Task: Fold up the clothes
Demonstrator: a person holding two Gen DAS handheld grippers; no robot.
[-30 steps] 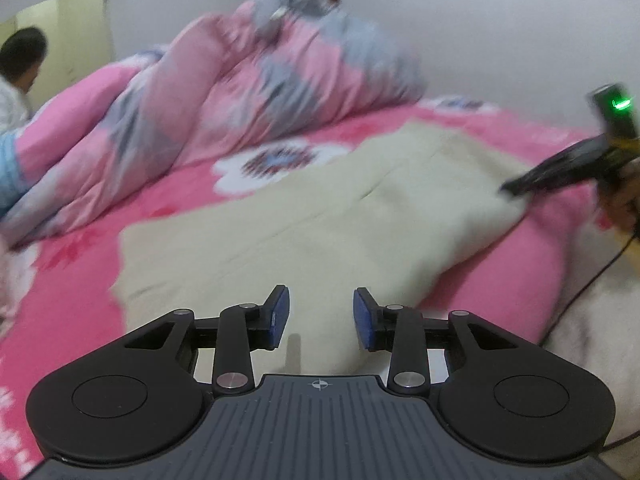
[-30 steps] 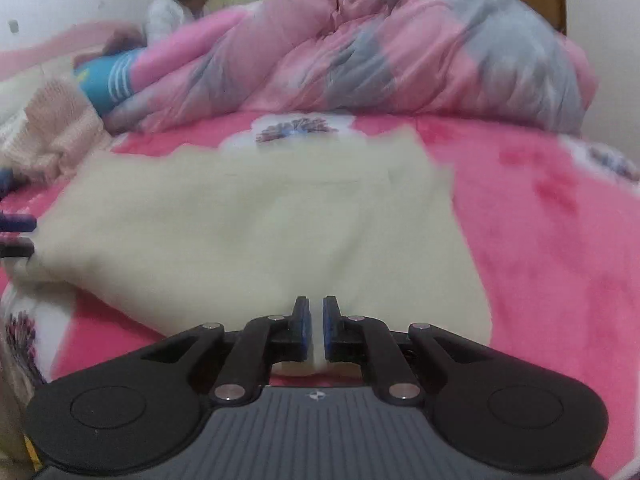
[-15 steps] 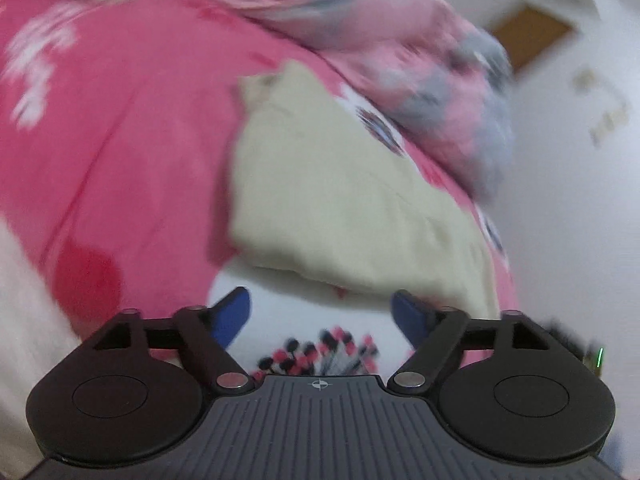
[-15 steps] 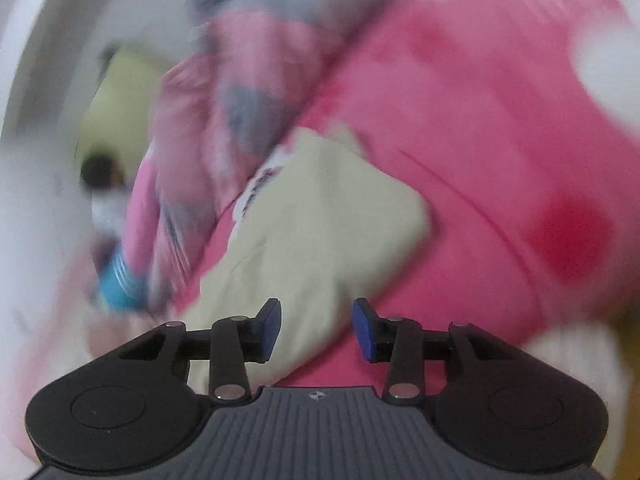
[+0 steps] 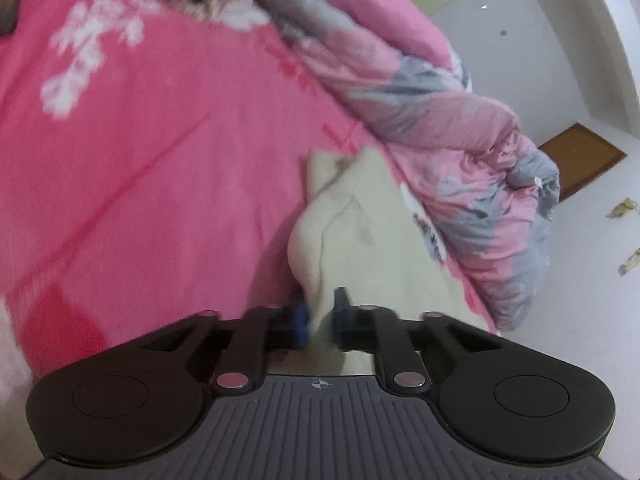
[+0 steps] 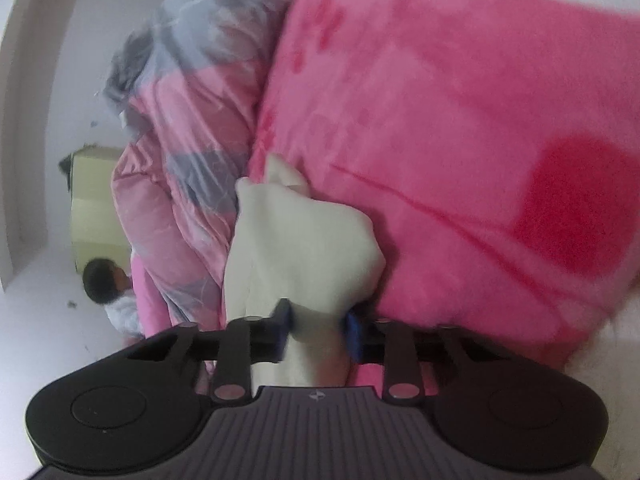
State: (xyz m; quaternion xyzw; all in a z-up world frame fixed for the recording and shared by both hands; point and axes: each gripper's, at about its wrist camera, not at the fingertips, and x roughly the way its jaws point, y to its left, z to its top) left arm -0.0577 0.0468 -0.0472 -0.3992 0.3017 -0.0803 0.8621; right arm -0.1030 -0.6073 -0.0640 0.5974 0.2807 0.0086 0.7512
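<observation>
The cream-coloured soft knit garment [image 5: 360,232] lay on the bright pink fleece bed cover [image 5: 160,160], low and centre in both wrist views, hard against the rumpled pink-and-grey quilt [image 5: 460,140] that ran along its far side. The left tongs [image 5: 320,320] were pinched nearly shut on a thin edge of the garment at the bottom centre of the left wrist view. The right tongs [image 6: 318,330] were closing, with a thicker bunch of the same cloth between the blue pads [image 6: 354,336]; the pads seemed already to press it. Both views were tilted and somewhat blurred.

Judging by this, the step in hand was taking hold of one side of the garment at two points, ready for a fold. The next move would call for lifting both held points together, keeping the edge taut, and carrying it over the rest of the cloth so that the edges meet, without dragging the garment into the quilt.
</observation>
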